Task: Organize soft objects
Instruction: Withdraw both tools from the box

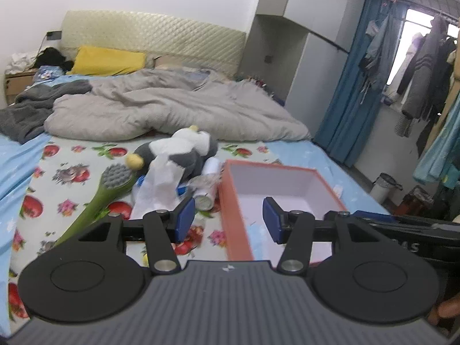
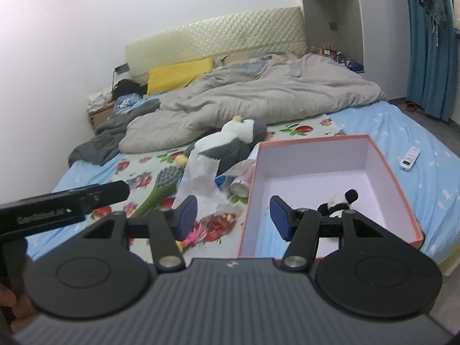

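Above the bed (image 1: 302, 155), both tools spread and empty: left tool (image 1: 228, 220), right tool (image 2: 233, 217) over the box (image 2: 385, 172).

— Small panda toy (image 2: 339, 201) in the pink box (image 2: 382, 178): lower half hidden behind the right gripper (image 2: 233, 215) linkage.
— Missing altogether from the left wrist view, masked by the left gripper (image 1: 228, 220).
— Can (image 1: 204, 199) beside the box: label too blurred to read.
— Green brush (image 1: 99, 198): handle end lost under the gripper body.
— Grey-and-white plush (image 1: 184, 149): partly covered by white tissue (image 1: 161, 181).
— Clothes rack (image 1: 425, 66) far right: smeared, garments hard to separate.
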`<act>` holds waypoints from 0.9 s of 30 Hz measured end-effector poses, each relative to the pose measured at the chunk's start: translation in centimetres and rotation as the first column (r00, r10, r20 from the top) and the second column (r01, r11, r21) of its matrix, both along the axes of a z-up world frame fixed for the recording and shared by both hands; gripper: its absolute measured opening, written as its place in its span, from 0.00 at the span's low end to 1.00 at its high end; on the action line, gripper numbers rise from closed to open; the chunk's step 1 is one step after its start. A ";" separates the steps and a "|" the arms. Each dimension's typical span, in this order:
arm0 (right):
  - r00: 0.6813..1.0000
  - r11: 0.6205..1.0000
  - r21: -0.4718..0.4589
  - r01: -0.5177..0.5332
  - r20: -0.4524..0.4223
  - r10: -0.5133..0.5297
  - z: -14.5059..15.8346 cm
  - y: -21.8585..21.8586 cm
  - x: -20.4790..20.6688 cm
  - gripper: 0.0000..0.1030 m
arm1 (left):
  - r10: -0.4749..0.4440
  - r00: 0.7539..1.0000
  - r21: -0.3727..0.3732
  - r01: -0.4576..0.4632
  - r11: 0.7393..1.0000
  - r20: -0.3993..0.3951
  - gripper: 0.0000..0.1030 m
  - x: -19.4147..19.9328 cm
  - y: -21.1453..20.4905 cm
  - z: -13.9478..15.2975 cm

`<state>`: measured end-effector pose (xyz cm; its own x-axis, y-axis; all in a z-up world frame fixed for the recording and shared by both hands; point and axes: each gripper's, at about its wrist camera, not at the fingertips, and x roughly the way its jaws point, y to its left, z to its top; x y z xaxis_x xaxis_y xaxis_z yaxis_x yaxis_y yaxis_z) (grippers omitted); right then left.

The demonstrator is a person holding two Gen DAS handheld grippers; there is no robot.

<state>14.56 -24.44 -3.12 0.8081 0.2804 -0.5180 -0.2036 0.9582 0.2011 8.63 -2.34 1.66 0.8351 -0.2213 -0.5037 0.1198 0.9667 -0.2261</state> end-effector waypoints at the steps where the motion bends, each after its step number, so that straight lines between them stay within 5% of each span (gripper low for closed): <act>1: 1.000 1.000 -0.005 -0.003 0.001 0.003 -0.2 0.2 -0.3 0.57 | 0.005 1.000 0.005 -0.005 1.000 -0.007 0.56 -0.1 0.2 -0.3; 12: 0.997 0.999 -0.025 -0.032 -0.074 0.030 -3.2 2.1 -1.1 0.57 | 0.084 0.995 0.050 -0.082 0.995 -0.048 0.57 -1.1 2.7 -3.8; 27: 0.989 0.997 -0.003 -0.078 -0.126 0.077 -6.4 4.6 -3.6 0.57 | 0.100 0.987 -0.022 -0.104 0.994 -0.122 0.62 -5.2 4.6 -8.4</act>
